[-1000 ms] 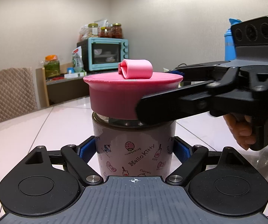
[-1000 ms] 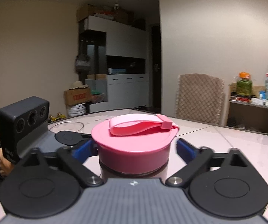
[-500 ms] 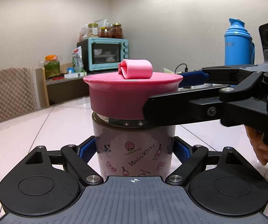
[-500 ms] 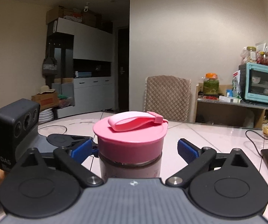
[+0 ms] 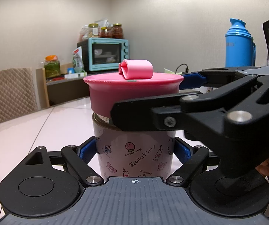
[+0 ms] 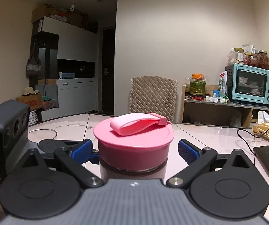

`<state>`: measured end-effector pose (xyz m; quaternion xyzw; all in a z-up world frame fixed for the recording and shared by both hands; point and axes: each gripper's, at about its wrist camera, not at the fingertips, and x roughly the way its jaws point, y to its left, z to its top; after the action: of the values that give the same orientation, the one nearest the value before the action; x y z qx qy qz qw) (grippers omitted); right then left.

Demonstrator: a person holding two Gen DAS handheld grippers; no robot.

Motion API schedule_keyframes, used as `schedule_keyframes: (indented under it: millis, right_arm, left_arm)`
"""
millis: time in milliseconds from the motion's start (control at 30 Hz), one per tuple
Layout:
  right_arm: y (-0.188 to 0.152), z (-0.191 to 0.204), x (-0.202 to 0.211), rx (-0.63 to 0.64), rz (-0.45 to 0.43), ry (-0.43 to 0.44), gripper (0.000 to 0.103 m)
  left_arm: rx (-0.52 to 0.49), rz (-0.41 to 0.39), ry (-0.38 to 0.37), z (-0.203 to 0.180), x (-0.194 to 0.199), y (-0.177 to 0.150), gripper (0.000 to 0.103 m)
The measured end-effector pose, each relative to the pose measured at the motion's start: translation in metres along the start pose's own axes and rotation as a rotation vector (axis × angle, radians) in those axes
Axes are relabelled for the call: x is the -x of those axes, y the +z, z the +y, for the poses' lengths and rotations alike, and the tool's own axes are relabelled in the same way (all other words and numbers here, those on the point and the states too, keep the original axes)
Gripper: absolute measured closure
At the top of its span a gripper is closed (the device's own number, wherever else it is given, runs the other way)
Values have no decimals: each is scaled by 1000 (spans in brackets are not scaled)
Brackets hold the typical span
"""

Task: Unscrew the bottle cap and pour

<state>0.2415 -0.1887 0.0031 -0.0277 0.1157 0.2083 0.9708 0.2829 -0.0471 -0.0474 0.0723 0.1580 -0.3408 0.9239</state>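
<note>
The bottle (image 5: 134, 153) stands upright on the white tabletop (image 5: 46, 127). It is a short, wide bottle with little cartoon pictures on its side. The pink cap (image 5: 132, 91) is on top of it, with a soft pink strap (image 6: 136, 124) lying across the lid.

The left gripper (image 5: 134, 151) has its jaws clamped on the bottle's body, 1 blue pad on each side, pressed against it. That grip keeps the bottle from spinning.

The right gripper (image 6: 135, 149) is up at the cap. Its jaws are apart, with 1 blue pad on each side of the cap. The right pad clearly has a gap next to it. The left pad is very near the cap, and I cannot tell if it touches. So the cap is not squeezed right now.

I think the task is at the start of its unscrewing part. A thin dark gap shows under the cap's rim, but I cannot tell if the cap is loose yet. The cap is not off, so nothing has been poured.

What is left, I think: close the right jaws on the cap, turn it, maybe a few times, lift it away, then tip the bottle to pour. I see no cup nearby to pour into.
</note>
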Motion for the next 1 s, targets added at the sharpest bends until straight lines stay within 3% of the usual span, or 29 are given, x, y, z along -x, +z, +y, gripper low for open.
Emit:
schedule_keyframes:
  millis: [233, 467, 667, 800, 1000]
  right_arm:
    - [0, 4, -5, -5, 0, -20, 6]
    - [-3, 5, -9, -14, 10, -27, 17]
    - [-4, 5, -7, 0, 7, -21, 18]
    - [-5, -3, -8, 34, 3, 29, 18]
    - [1, -24, -10, 68, 15, 169, 18]
  left_arm:
    - [0, 0, 0, 0, 0, 0, 13]
    - [0, 0, 0, 0, 0, 0, 13]
    - [0, 0, 0, -1, 0, 1, 13]
    - [0, 0, 0, -1, -1, 1, 13]
    - [1, 0, 0, -1, -1, 1, 13]
